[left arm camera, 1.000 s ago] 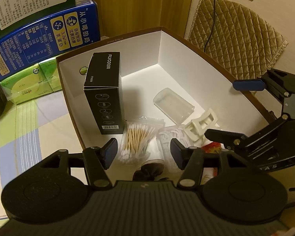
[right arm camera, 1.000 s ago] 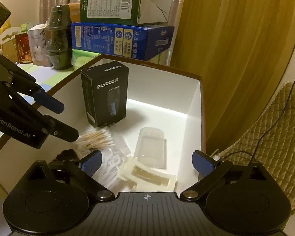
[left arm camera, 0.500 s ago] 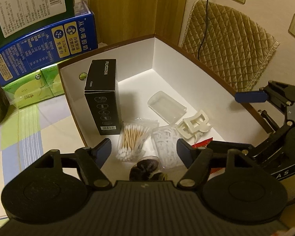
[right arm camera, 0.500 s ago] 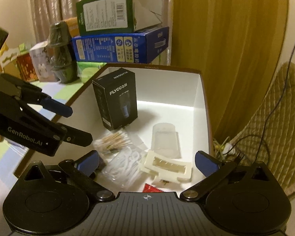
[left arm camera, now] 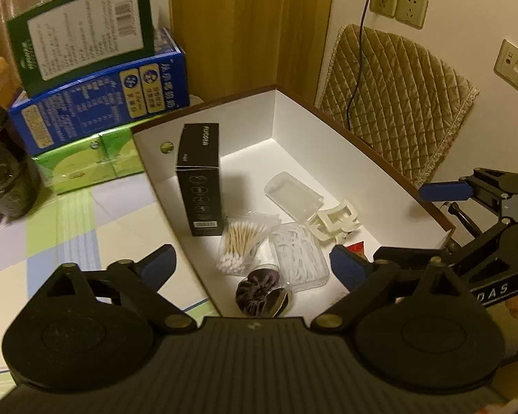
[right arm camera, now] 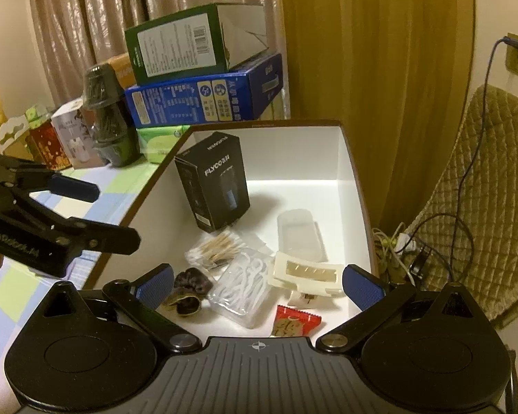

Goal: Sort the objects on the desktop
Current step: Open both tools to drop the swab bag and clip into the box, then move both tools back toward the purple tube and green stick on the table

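White box: a brown-rimmed, white-lined cardboard box (left arm camera: 369, 158) sits on a checked tablecloth (left arm camera: 86, 227) and holds the sorted items.
Contents, upright: a black Flyco carton (right arm camera: 213, 181) stands near the box's left wall.
Contents, lying: a bag of cotton swabs (left arm camera: 240, 243), a clear case of floss picks (left arm camera: 300, 258), a cream hair claw (left arm camera: 335, 220), a clear plastic cover (left arm camera: 291, 191), a dark velvet scrunchie (left arm camera: 257, 288) and a red snack sachet (right arm camera: 295, 322) cluster at the box's near end.
Left gripper (left arm camera: 252, 267): empty, its jaws opening wide over the box's near left corner; the scrunchie and swabs lie below, touched by neither pad.
Right gripper (right arm camera: 257, 284): spread fully, holding nothing, hanging over the near end of the box above the floss picks and hair claw.
Change: a second ago the left jaws stood much narrower, low over the swabs and scrunchie; both views now take in more of the box, so both grippers have pulled back and up.
Meaning: a drop into the box appears just finished, with both hands free.
Outside: stacked green and blue cartons (left arm camera: 96, 79) stand beyond the box.
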The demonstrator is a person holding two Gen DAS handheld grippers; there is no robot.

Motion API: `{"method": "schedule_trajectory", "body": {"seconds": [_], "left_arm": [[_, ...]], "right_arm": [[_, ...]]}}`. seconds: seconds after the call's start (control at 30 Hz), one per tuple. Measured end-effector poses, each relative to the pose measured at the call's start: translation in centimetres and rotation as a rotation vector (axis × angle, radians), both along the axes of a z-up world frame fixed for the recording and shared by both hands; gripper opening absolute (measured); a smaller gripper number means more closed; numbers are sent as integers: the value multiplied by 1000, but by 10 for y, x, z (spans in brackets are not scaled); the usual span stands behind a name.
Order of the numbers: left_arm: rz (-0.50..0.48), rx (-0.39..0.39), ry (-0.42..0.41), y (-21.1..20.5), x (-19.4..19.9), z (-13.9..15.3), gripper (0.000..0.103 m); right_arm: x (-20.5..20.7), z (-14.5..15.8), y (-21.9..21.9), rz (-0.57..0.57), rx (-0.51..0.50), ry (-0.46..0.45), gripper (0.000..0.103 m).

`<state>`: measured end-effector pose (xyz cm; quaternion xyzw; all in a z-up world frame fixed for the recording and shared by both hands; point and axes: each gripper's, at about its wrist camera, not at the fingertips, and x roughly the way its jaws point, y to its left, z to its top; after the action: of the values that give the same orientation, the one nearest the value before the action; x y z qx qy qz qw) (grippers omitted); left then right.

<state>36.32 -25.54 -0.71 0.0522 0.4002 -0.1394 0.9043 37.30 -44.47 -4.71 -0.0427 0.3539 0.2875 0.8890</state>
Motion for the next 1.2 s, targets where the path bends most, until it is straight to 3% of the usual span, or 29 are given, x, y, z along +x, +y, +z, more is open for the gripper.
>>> {"method": "schedule_trajectory", "body": {"seconds": [0.4,1.2], "left_arm": [[28,27,-47,18,-40,25,99],[64,16,-33,67,-115,34,99]], "right_arm": [[-32,14,1,-77,68,18,101],[-106,25,31,-132,104,41,101]]}}
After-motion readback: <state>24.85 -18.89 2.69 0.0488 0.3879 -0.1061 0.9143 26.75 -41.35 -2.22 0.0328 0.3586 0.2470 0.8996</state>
